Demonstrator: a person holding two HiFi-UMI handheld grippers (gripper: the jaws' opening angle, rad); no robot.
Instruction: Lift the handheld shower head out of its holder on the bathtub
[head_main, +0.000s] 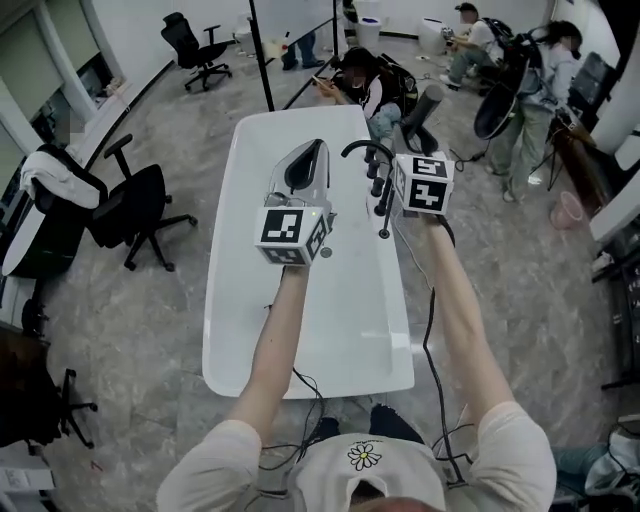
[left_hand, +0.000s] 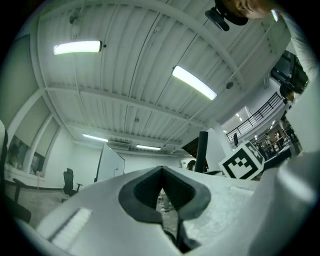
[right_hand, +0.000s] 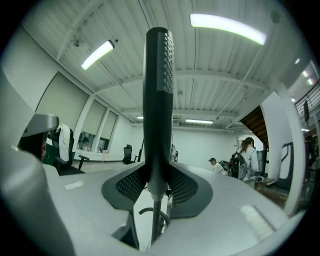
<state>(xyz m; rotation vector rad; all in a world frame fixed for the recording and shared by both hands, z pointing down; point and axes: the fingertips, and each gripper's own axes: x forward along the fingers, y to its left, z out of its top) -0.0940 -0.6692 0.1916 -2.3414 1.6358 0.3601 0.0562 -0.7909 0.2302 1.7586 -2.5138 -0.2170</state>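
Note:
The black handheld shower head (right_hand: 158, 90) stands upright between the pads of my right gripper (right_hand: 158, 187), which is shut on its handle. Its hose (right_hand: 155, 220) hangs down below the jaws. In the head view my right gripper (head_main: 418, 140) holds the shower head (head_main: 427, 103) above the right rim of the white bathtub (head_main: 250, 300), beside the black faucet fittings (head_main: 374, 172). My left gripper (head_main: 310, 152) hovers over the middle of the tub. Its jaws meet at the tips (left_hand: 161, 172) with nothing between them. The left gripper view also catches the shower head (left_hand: 202, 150).
Black office chairs (head_main: 140, 215) (head_main: 200, 45) stand to the tub's left and at the far back. Several people (head_main: 365, 80) sit or stand behind the tub and at the back right. A dark pole (head_main: 262, 55) rises behind the tub. A cable (head_main: 428, 330) trails along its right side.

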